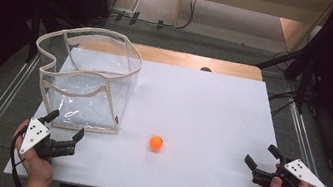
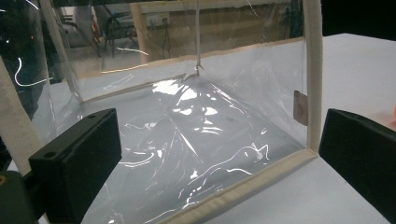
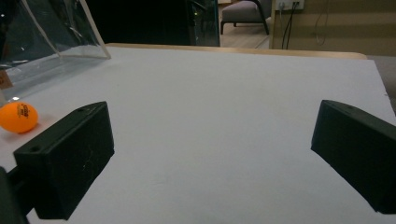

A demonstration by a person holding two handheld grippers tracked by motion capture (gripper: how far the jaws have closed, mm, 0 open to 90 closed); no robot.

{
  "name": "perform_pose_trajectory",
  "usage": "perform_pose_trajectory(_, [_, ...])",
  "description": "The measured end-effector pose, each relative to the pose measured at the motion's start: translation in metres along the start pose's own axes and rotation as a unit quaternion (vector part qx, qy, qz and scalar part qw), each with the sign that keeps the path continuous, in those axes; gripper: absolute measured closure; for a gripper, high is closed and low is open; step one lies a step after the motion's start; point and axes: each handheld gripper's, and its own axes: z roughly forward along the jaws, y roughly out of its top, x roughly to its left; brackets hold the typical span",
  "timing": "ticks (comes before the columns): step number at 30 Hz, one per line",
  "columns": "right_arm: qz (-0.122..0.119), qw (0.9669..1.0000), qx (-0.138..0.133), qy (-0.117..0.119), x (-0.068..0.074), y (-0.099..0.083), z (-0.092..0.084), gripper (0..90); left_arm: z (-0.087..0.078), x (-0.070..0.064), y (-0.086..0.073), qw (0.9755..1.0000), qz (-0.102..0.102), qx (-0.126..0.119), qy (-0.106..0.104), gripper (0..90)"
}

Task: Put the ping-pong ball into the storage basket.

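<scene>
Jaws wide on both sides, nothing between them. My left gripper [image 1: 67, 127] sits at the near left corner of the white table [image 1: 202, 109], its two black jaws spread apart and empty, pointing at the clear bag [image 1: 87, 78] with the cream trim. In the left gripper view the bag's [image 2: 187, 126] lower front edge runs across right in front of the jaws, close, and its upright corner seam rises just inside my right-hand jaw; whether a jaw tip touches the plastic I cannot tell. The bag stands upright with its mouth open at the top, crinkled and shiny inside.

My right gripper [image 1: 261, 157] rests at the near right corner, jaws spread just as wide, only bare table between them. It points in across the table, toward the left and away from me.

The orange ball [image 1: 156, 143] lies on the table between my two grippers, nearer the left one, just off the bag's near right corner and apart from it. In the right gripper view the ball [image 3: 18, 117] shows at the far left, beyond and outside my left-hand jaw, well apart from the pads, with the bag's [image 3: 51, 32] foot behind it.

My hands hold both grippers low at the table's front edge.
</scene>
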Motion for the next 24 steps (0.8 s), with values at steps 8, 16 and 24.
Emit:
perform_pose_trajectory(8, [-0.008, 0.9999, 0.013, 0.007, 0.001, 0.0, 0.002, 0.0, 0.0, -0.001, 0.0, 1.0, 0.0, 0.0, 0.0, 0.0])
perform_pose_trajectory(16, [-0.012, 0.9994, 0.022, 0.023, 0.008, 0.008, 0.005, 0.0, 0.001, -0.001, 0.0, 1.0, 0.003, 0.002, -0.001, 0.0])
perform_pose_trajectory(24, [-0.019, 0.9986, 0.03, 0.038, 0.013, 0.018, 0.01, 0.0, 0.001, -0.002, 0.0, 1.0, 0.004, 0.003, -0.001, 0.0])
